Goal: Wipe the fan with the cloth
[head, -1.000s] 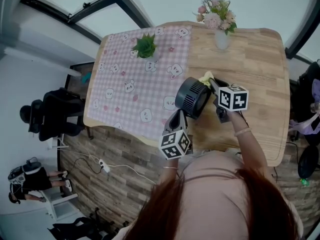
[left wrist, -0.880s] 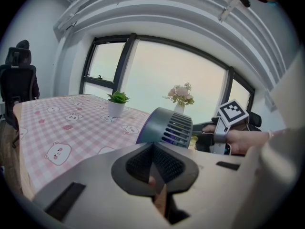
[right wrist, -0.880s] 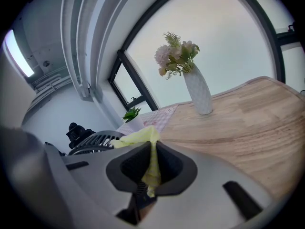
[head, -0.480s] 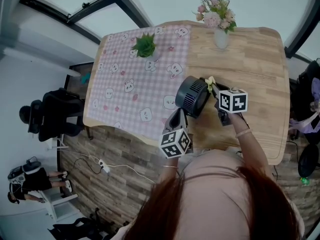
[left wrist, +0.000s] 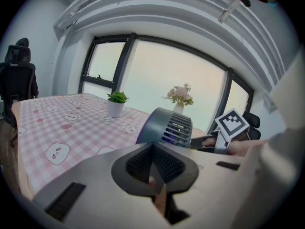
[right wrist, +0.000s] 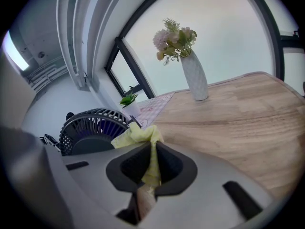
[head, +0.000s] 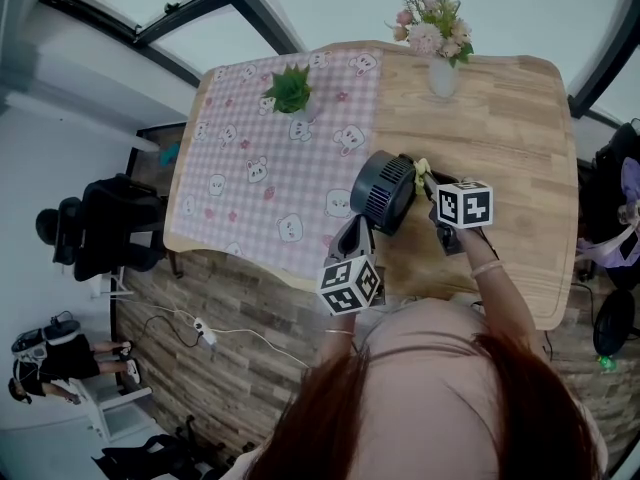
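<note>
Your right claw (right wrist: pixel 152 149) is clamped on the yellow cloth (right wrist: pixel 138 135), right at the fan (right wrist: pixel 90 128) rim, mid-frame. And your left claw (left wrist: pixel 153 149) has its jaws closed together, just below the fan.

Home-like room: bear-print tablecloth (head: pixel 262 173), flower vase (head: pixel 443 76), potted plant (head: pixel 291 93).

Wooden table (head: pixel 520 108), big windows (left wrist: pixel 162 75), perhaps brick floor (head: pixel 230 308)

Fan and cloth near the surface's front edge, seen from above.
Dark fan (head: pixel 383 192) sits between both tongs: right tongs (head: pixel 428 180) hold the yellow cloth (head: pixel 421 167) against its edge, left tongs (head: pixel 356 236) just below it. Wooden surface (head: pixel 510 118) is half covered by a pink checked tablecloth (head: pixel 260 158); potted plant (head: pixel 291 92) and flower vase (head: pixel 441 73) stand at the far side.
</note>
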`<state>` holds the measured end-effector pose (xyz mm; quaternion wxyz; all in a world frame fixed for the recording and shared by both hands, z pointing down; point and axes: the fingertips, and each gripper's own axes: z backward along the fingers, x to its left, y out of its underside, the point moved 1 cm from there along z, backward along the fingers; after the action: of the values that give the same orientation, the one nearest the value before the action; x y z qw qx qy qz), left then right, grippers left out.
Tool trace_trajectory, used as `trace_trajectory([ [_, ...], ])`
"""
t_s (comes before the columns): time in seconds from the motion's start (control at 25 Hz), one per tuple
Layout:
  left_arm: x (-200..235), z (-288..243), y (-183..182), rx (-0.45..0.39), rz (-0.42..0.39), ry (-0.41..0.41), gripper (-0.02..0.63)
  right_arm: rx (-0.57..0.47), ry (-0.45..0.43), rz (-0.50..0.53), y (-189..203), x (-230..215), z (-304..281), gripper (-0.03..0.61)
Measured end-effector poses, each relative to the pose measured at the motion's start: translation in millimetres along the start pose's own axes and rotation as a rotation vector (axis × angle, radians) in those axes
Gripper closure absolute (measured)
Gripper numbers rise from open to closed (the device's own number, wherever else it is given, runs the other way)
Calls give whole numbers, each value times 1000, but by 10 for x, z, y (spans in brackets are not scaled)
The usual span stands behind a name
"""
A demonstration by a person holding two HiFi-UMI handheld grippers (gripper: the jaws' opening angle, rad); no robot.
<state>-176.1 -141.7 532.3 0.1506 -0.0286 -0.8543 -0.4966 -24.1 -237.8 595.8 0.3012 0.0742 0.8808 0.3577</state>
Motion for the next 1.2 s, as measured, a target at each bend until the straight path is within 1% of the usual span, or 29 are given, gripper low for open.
trace_trajectory([
  [0.12,1,2,0,4,-10,6,601,41,36,34,79,-47,36,548],
  [0.2,1,-1,-3,3,-20,6,601,37,71,56,73,-107,99,548],
  [0.32,8,2,-9,6,-40,0,601,-25,100,67,-47,-159,249,548],
  [0.44,4,-2,-14,14,-54,4,601,-107,97,79,-245,-112,464,548],
  [0.6,3,4,-17,22,-77,9,601,-200,32,71,-455,112,690,548],
  [0.76,-51,32,-68,6,-92,26,601,-256,-53,154,-589,468,892,548],
  [0.84,-91,39,-111,-7,-99,36,601,-267,-93,204,-590,650,977,548],
  [0.92,-125,37,-142,-14,-106,42,601,-248,-131,253,-519,809,1010,548],
  [1.08,-133,37,-117,-5,-112,39,601,-164,-208,359,-255,1069,964,548],
  [1.2,-141,24,-92,-1,-113,38,601,-137,-247,451,-130,1223,921,548],
])
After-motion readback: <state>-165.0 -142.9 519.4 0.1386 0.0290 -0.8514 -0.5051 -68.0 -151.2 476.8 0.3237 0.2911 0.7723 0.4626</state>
